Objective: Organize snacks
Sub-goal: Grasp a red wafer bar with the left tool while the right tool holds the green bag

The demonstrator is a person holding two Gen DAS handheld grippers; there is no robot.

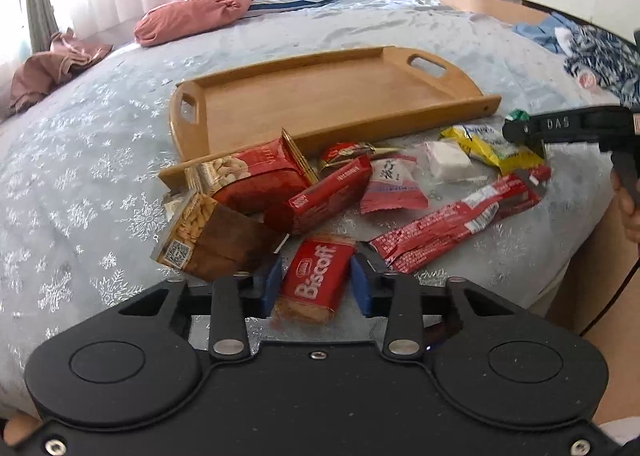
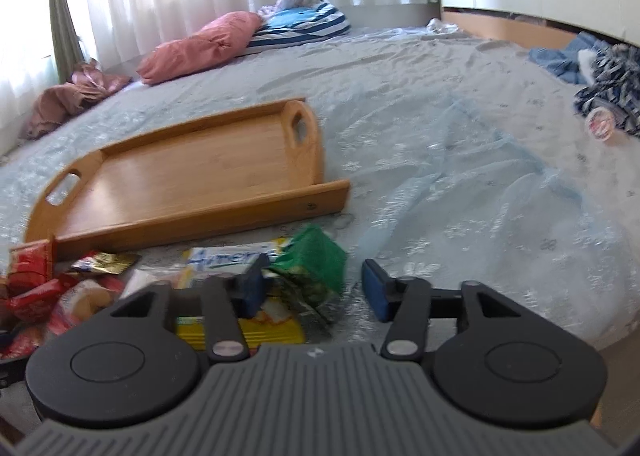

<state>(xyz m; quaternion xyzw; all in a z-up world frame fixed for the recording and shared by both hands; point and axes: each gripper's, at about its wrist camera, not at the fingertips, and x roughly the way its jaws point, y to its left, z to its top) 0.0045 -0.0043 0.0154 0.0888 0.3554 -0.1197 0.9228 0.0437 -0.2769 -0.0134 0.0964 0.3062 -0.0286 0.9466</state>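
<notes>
Left tool (image 1: 316,286), jaws spread, straddles the red Biscoff biscuit packet (image 1: 312,284) lying on the bed, long axis along the fingers. Right tool (image 2: 316,288), also spread, brackets the green foil packet (image 2: 316,268). The empty wooden tray (image 1: 320,96) lies beyond.

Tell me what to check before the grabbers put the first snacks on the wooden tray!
1. Left gripper open around the Biscoff pack: ok, a blue pad sits on each side.
2. Biscoff pack actually pinched: not ok, gaps show on both sides.
3. Right gripper open around the green packet: ok, not yet gripped.
4. Wooden tray has room: ok, nothing lies in it.
5. Peanut box clear of the left gripper: cannot tell, it looks very close.
</notes>
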